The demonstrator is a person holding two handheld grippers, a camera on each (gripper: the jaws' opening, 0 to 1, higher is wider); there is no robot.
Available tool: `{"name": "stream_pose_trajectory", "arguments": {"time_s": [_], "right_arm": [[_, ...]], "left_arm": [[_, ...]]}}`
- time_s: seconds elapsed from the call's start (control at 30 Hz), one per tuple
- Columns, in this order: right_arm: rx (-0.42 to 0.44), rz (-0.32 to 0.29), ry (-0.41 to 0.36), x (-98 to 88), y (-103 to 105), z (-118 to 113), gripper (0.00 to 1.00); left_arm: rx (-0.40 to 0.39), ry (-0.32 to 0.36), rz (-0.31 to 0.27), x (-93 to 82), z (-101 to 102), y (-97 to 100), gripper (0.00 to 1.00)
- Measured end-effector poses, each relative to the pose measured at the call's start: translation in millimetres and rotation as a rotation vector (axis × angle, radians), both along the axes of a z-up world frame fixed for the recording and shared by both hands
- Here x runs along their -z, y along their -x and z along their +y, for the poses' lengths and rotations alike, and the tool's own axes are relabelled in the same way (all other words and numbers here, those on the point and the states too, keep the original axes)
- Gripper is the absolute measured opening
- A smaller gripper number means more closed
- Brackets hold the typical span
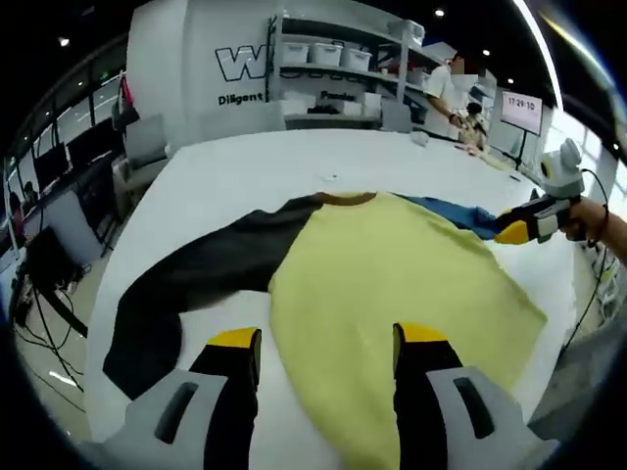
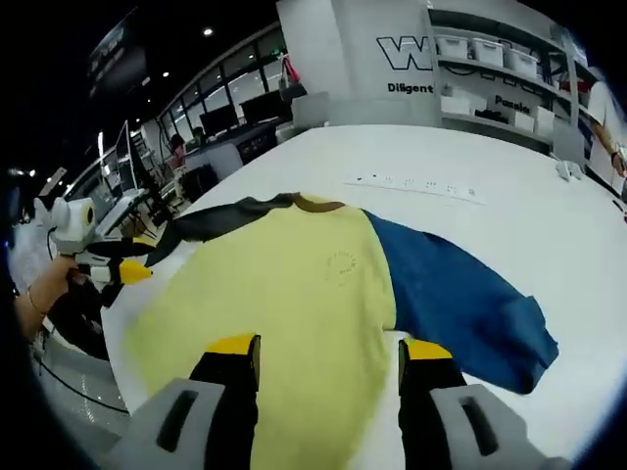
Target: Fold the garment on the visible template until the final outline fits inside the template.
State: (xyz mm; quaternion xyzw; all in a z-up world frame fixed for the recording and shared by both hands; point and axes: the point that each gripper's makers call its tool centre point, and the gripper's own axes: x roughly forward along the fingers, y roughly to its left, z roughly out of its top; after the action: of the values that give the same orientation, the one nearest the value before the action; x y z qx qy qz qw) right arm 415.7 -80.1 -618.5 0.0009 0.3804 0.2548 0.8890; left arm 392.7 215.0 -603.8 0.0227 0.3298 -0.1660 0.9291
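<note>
Sweatshirt (image 2: 313,284) lies flat on table (image 2: 490,147): soft, limp, light; grab at sleeve cuffs/hem. Left gripper (image 1: 328,352) & right gripper (image 2: 331,357) both wide, holding nothing.

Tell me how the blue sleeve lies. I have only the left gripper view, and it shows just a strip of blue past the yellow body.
Observer: In the right gripper view the blue sleeve lies spread out flat and unfolded on the white table. It angles away from the yellow body.
Operator: Are the right jaws on that sleeve?
Observer: No. The right gripper sits over the yellow body with its jaws apart. One jaw is close to the seam where yellow meets blue.
</note>
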Motion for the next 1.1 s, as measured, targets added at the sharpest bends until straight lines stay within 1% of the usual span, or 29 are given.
{"name": "stream_pose_trajectory", "arguments": {"time_s": [0.1,0.13,0.23,0.33,0.37,0.43,0.47,0.53,0.57,0.6,0.63,0.77,0.8,0.9,1.0,1.03,1.07,1.1], "right_arm": [[0.008,0.020,0.014,5.6,21.9,-7.7,0.53],[0.009,0.033,0.019,8.5,31.4,-10.4,0.53],[0.016,0.049,0.028,11.9,50.8,-14.8,0.52],[0.022,0.058,0.023,13.9,62.6,-15.9,0.52],[0.021,0.067,0.021,15.3,69.4,-15.9,0.51],[0.019,0.078,0.024,17.9,79.2,-17.5,0.51],[0.024,0.082,0.020,17.8,82.3,-18.1,0.51],[0.029,0.087,0.014,18.4,89.1,-19.2,0.51],[0.030,0.091,0.013,19.2,92.0,-19.6,0.51],[0.033,0.097,0.014,21.0,96.1,-20.5,0.50],[0.034,0.104,0.014,22.4,98.8,-20.9,0.50],[0.041,0.129,0.024,29.8,111.1,-24.6,0.49],[0.042,0.131,0.025,30.4,112.0,-24.9,0.48],[0.056,0.148,0.022,35.7,119.5,-26.1,0.47],[0.064,0.160,0.023,39.4,124.3,-25.6,0.46],[0.066,0.163,0.023,40.0,125.1,-25.5,0.46],[0.069,0.165,0.021,40.6,126.0,-25.1,0.46],[0.069,0.165,0.021,41.0,126.3,-25.0,0.45]], "left_arm": [[0.007,-0.001,-0.002,0.5,1.8,18.1,0.56],[0.005,-0.002,0.006,2.2,4.4,24.9,0.56],[-0.009,-0.002,0.028,7.7,11.5,42.3,0.56],[-0.010,-0.004,0.040,12.9,15.2,53.3,0.55],[-0.009,-0.003,0.045,16.0,16.9,59.5,0.54],[-0.002,0.010,0.064,22.0,17.7,68.4,0.54],[0.007,0.015,0.078,25.3,17.2,74.3,0.54],[0.022,0.010,0.078,26.9,16.7,80.7,0.53],[0.039,0.004,0.088,29.9,16.3,84.2,0.53],[0.048,0.000,0.097,31.9,16.4,85.7,0.53],[0.058,-0.004,0.095,33.0,15.6,90.0,0.53],[0.099,-0.018,0.124,38.7,12.4,108.4,0.52],[0.108,-0.020,0.125,39.2,11.6,110.2,0.52],[0.149,-0.065,0.155,49.1,12.7,121.0,0.50],[0.155,-0.084,0.152,53.5,11.1,121.6,0.47],[0.170,-0.103,0.151,54.4,8.8,121.8,0.47],[0.193,-0.147,0.151,57.1,9.0,122.2,0.47],[0.193,-0.153,0.153,58.7,9.6,122.1,0.46]]}}
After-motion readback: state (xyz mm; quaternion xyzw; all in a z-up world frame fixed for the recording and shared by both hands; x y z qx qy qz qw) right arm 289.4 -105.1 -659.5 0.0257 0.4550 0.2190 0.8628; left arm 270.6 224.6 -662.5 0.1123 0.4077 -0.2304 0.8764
